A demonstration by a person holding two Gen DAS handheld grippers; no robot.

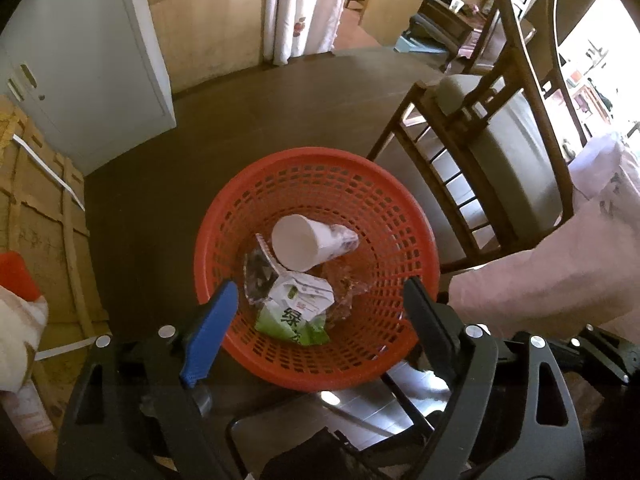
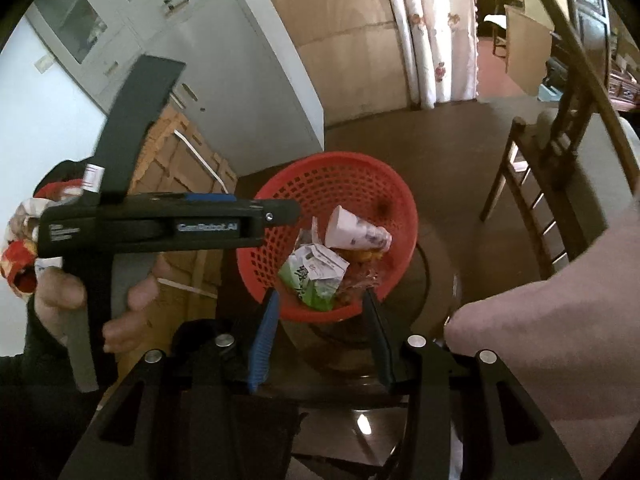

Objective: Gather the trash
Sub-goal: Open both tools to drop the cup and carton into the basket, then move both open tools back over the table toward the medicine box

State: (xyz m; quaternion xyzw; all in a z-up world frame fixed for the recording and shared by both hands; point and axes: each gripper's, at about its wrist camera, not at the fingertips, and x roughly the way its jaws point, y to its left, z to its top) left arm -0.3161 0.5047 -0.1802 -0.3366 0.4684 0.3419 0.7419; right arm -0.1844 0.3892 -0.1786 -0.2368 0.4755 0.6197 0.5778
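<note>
In the red basket point(image 1: 320, 184), clear wrapping point(image 1: 348, 284) (contents unreadable).

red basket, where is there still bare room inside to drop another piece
The far mesh wall and floor of the red basket, beyond the white paper cup, are bare. The near side is crowded with the green-and-white carton and clear wrappers.

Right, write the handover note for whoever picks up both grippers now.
Left gripper: open, empty, above the red basket.
Right gripper: jaws apart, nothing between them, also over the basket.
In the basket: white paper cup on its side, green-and-white carton, crumpled clear wrappers.
Done: those pieces are binned.
Left: no other loose trash shows in either view; look around the floor and by the wooden chair before stopping.
</note>
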